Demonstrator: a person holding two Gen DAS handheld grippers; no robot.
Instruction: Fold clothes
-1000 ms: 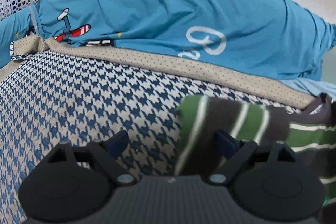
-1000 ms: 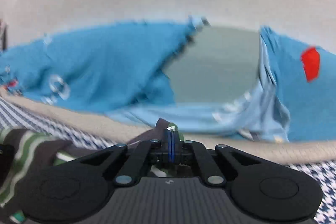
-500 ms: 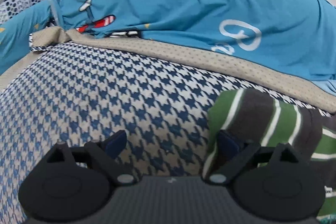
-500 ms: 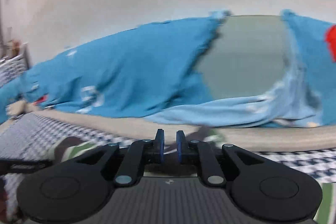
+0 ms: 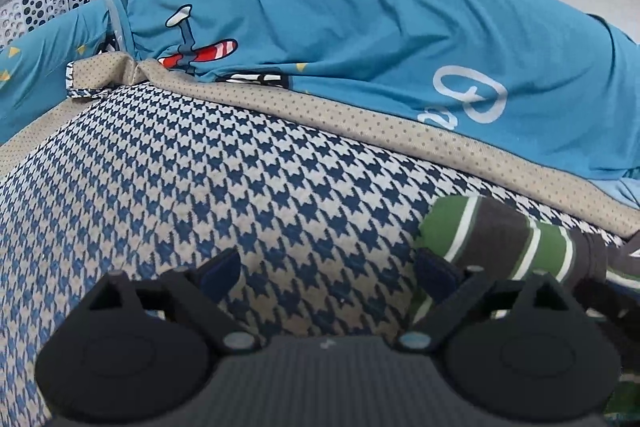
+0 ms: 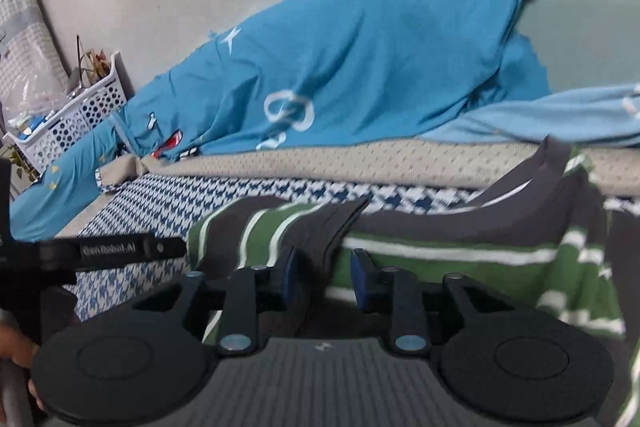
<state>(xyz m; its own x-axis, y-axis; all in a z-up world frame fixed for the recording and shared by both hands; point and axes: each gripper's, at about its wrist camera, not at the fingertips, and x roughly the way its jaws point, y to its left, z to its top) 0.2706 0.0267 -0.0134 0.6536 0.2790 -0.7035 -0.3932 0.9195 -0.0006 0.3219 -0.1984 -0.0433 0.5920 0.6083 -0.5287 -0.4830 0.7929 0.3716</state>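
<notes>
Right wrist view showed the striped shirt [image 6: 460, 247] lying rumpled on the houndstooth cover [image 6: 160, 203], folds unfinished by my judgement; right gripper [image 6: 322, 273] parted, grasping nothing. Left gripper [image 5: 328, 269] gaped wide beside its sleeve. "GenRobot.AI" read on the other tool

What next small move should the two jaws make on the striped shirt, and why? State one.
Probably close the left gripper on the sleeve end of the green striped shirt. Its jaws stand wide open over the houndstooth cover, the sleeve lies at its right finger, and the right gripper is open too, so nothing is held.
</notes>
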